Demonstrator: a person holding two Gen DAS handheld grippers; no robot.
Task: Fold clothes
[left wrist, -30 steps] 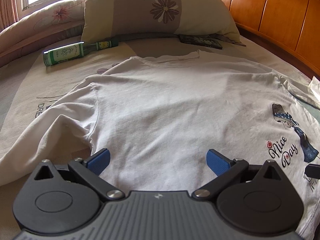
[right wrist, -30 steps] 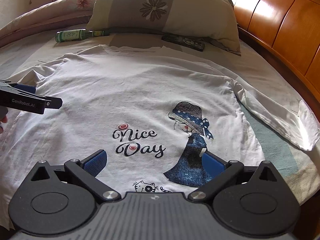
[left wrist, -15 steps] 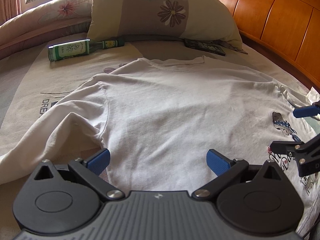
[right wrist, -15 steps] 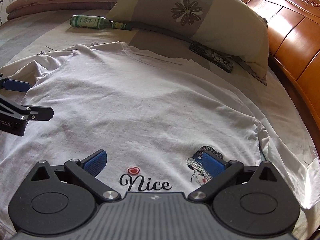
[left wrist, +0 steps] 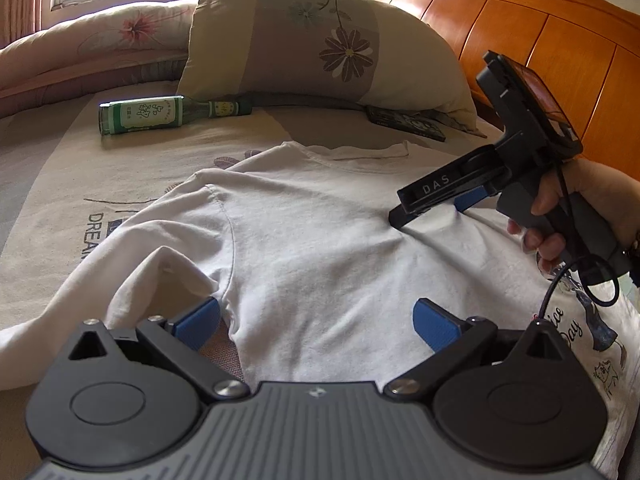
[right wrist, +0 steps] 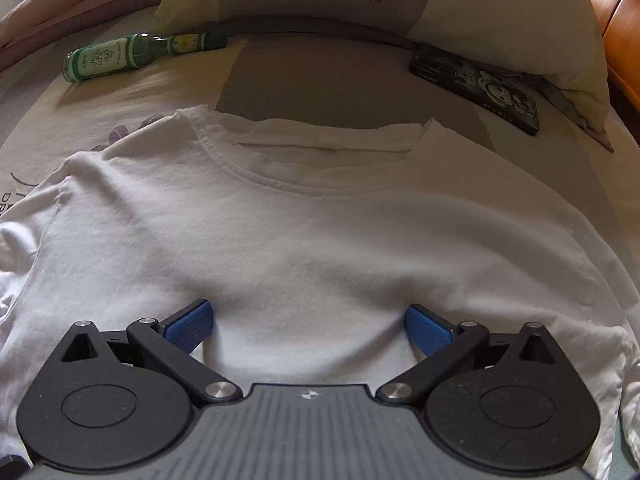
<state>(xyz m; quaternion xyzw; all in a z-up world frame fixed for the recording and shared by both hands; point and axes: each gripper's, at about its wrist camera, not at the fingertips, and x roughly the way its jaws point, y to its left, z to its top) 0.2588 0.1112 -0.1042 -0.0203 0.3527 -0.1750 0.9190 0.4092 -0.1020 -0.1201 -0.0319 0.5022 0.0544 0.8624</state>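
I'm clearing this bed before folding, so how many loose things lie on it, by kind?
T-shirt: 1
Bottle: 1
Pillow: 1
Dark flat case: 1
Rolled quilt: 1
Total: 5

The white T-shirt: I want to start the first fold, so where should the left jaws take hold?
Grip the T-shirt at its near sleeve, coming from the left bed side: that sleeve is bunched and lifted, offering an edge, while the chest lies flat.

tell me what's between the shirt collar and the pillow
Only bare bedsheet between the collar and pillow; the green bottle and dark case sit off to either side, per the right wrist view.
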